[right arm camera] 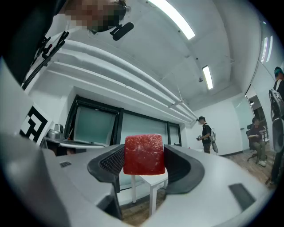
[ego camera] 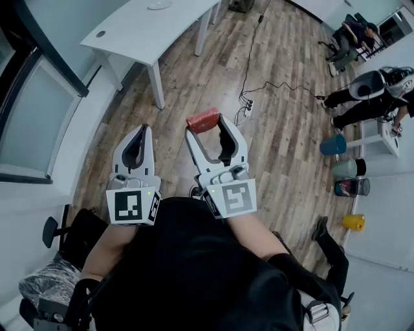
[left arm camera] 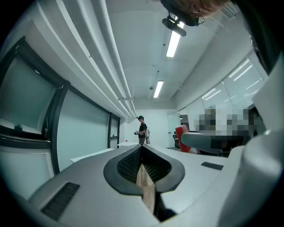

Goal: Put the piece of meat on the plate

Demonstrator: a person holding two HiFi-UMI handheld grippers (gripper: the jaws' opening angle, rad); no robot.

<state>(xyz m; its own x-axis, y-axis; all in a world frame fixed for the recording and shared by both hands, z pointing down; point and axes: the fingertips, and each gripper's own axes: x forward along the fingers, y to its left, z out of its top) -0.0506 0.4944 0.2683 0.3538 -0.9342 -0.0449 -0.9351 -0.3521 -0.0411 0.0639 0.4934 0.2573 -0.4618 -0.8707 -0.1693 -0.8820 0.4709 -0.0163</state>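
A red block of meat (ego camera: 203,120) sits between the tips of my right gripper (ego camera: 206,126), held out over the wooden floor. In the right gripper view the meat (right arm camera: 143,153) fills the gap, and both dark pads (right arm camera: 111,162) press on its sides, so my right gripper (right arm camera: 144,163) is shut on it. My left gripper (ego camera: 140,134) hangs beside it to the left with nothing in it. In the left gripper view my left gripper (left arm camera: 143,167) is shut, with only a thin sliver of floor showing between the pads. I see no plate for certain.
A white table (ego camera: 139,32) stands ahead, with a pale round thing (ego camera: 158,4) on its far end. A cable and power strip (ego camera: 246,103) lie on the floor. Several coloured cups (ego camera: 344,169) stand at the right. People (ego camera: 372,90) are at the far right.
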